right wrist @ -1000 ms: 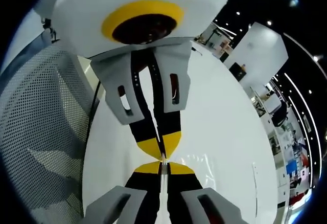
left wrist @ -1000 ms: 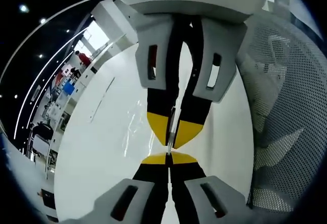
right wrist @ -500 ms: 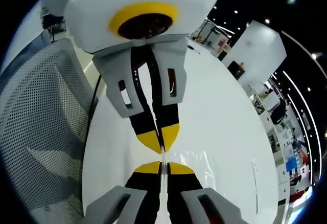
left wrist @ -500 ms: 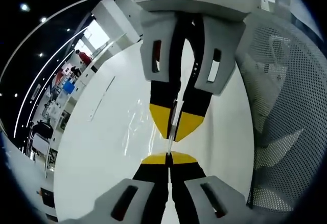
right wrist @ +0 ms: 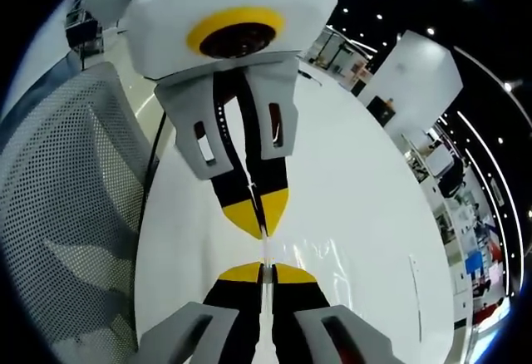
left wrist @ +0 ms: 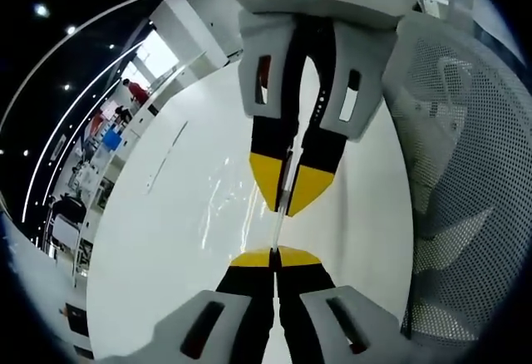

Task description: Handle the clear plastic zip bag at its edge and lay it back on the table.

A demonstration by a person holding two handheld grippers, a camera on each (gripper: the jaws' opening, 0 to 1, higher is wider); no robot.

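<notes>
Left gripper (left wrist: 273, 255) and right gripper (right wrist: 262, 269) both clamped on zip bag (left wrist: 229, 206) edge, bag hanging above table (left wrist: 166, 248). Next, probably: lower together, lay flat, release.

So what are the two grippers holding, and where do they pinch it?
Both hold the clear bag by its edge: the left gripper and right gripper are shut on the same thin strip, facing each other above the table.
</notes>
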